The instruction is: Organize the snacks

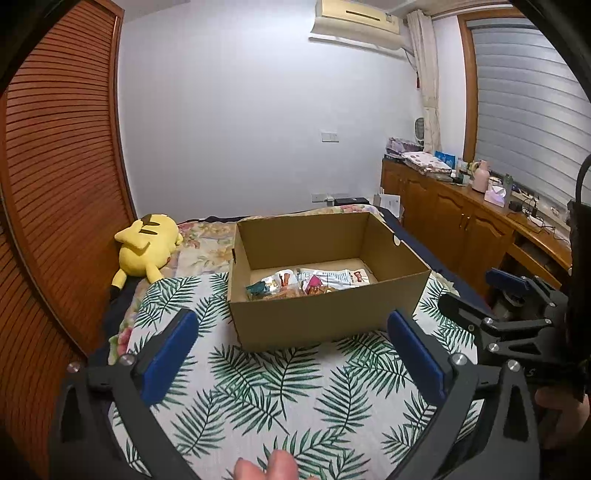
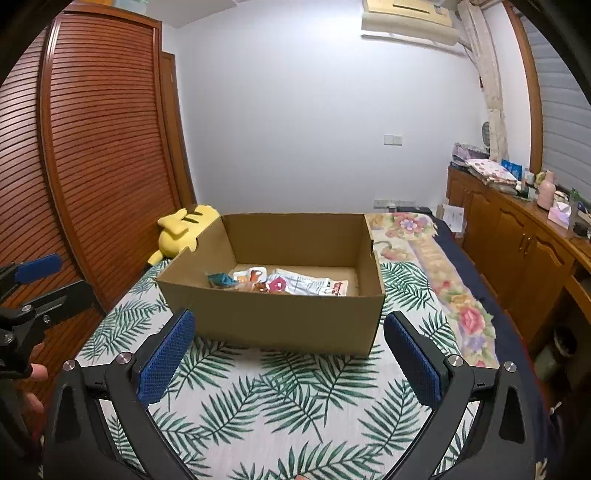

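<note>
Cardboard box (image 1: 325, 314) is sitting open-topped on a palm-leaf cloth (image 1: 295, 387) spread over the bed, at 12 o'clock from both grippers and near them. Snack packets (image 1: 306, 282) are lying in a loose pile on the box floor, toward its near wall; a teal one is sitting at the 9 o'clock end, white printed ones at the 3 o'clock end. The far half of the box floor is showing bare.

Left gripper (image 1: 295, 350) is hovering over the cloth with jaws spread wide, released, nothing between the blue pads (image 1: 170, 358). Right gripper (image 2: 291, 354) is doing the same, released and gripping nothing, its pads framing the box's near wall without touching it. In the left wrist view the right gripper is showing at 3 o'clock; in the right wrist view the left gripper is showing at 9 o'clock. Fingertips of a hand (image 1: 267, 467) are peeking in at 6 o'clock of the left view.

Around: a yellow Pikachu plush (image 1: 146, 247) is lying at 10 o'clock of the box, just beside its far-left corner. A floral quilt (image 2: 436, 266) is running along at 2 o'clock. Louvered wooden wardrobe doors (image 2: 103, 147) are standing at 9 o'clock, a wooden cabinet (image 2: 517, 243) with clutter on top at 3 o'clock, an air conditioner (image 1: 356, 22) hanging high at 1 o'clock.

Nothing is sitting between the grippers and the box.
</note>
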Demonstrator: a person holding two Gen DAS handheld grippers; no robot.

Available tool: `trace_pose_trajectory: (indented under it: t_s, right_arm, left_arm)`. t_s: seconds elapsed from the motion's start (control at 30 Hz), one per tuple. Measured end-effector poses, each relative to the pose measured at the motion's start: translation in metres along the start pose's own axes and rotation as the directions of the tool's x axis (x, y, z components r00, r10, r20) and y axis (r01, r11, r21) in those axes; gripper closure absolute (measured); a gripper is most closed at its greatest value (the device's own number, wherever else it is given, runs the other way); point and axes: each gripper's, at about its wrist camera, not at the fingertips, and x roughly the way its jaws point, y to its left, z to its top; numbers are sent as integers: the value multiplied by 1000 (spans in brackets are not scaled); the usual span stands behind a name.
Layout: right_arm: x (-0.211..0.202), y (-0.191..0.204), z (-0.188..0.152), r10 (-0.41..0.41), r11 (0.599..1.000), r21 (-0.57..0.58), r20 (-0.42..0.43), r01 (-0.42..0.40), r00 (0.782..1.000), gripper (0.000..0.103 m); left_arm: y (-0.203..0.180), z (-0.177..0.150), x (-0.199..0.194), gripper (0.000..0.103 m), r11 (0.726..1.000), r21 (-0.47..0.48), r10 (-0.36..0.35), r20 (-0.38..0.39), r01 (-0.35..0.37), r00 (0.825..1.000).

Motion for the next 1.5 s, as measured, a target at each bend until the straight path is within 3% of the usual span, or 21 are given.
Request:
trace_pose_trajectory:
  t_s: [0.43, 1.0, 1.5]
  right_arm:
    - [-31, 3, -22, -13, 1000, 1, 33, 13, 999, 0]
    - [-48, 6, -43, -24, 1000, 4, 50, 24, 998, 0]
    - [-51, 7, -51, -35, 999, 2, 56, 35, 998, 0]
  left_arm:
    - [-6, -25, -24, 0, 1000, -10, 13, 23, -13, 1000]
    - [-3, -60, -35, 0, 992, -39, 118, 36, -117, 992]
    - [-1, -71, -37, 0, 993, -29, 120, 52, -119, 991]
